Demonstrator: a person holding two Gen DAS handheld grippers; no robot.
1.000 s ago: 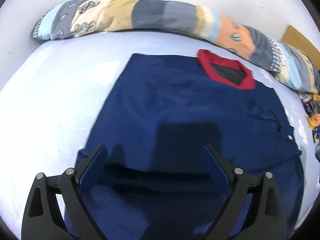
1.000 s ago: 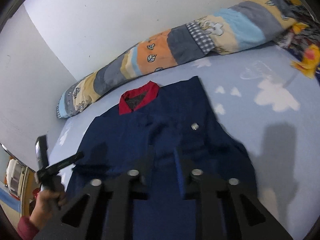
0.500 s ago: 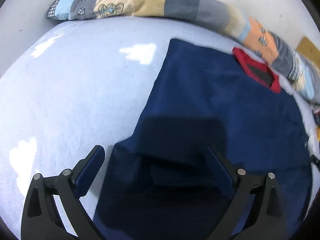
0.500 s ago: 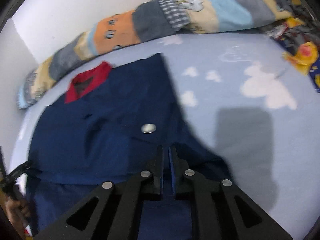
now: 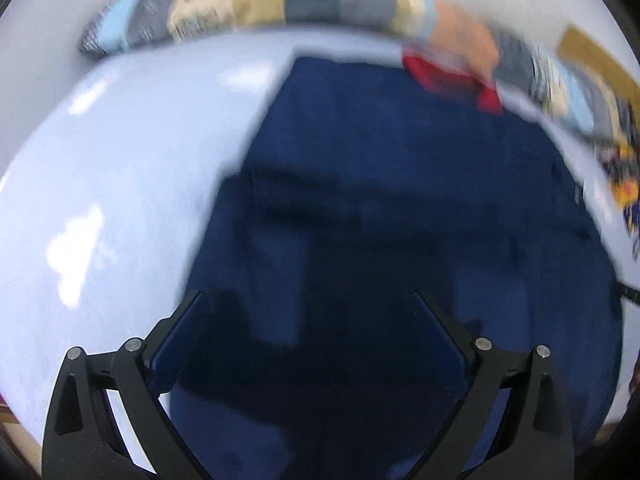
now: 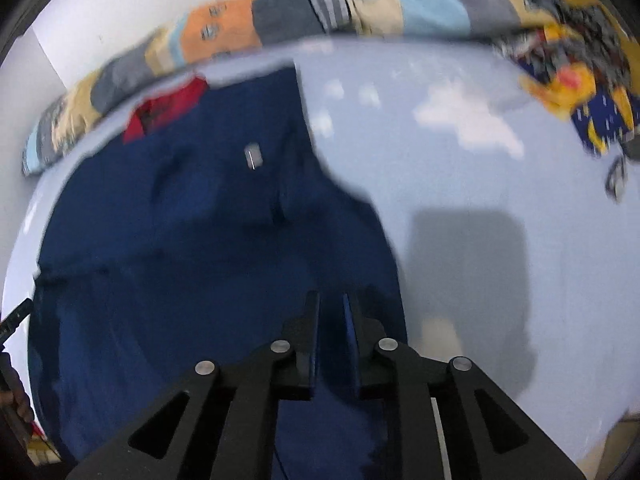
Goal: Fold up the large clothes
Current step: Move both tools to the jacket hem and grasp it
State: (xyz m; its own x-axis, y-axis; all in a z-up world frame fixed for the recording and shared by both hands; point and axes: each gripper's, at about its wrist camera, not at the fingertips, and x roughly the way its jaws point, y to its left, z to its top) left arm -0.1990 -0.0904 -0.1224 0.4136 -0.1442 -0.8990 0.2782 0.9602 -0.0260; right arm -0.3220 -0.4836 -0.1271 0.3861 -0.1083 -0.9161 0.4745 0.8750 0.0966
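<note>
Shirt: I see the navy shirt (image 5: pixel 380 208) flat on the bed sheet (image 5: pixel 120 184), under both tongs.
Left tongs (image 5: pixel 312 300): mine, spread wide above its hem.
Right tongs (image 6: pixel 331 304): just opening slightly, cloth between them; grip unclear.
Beyond: striped pillow (image 6: pixel 280 16).

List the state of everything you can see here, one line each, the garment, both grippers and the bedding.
navy garment: spread flat on the bed, lower part folded up
red collar: lying open at the far end
left gripper: open, over the garment
right gripper: jaws nearly closed, just opening slightly
patchwork quilt: rolled along the wall
bedsheet: smooth
</note>
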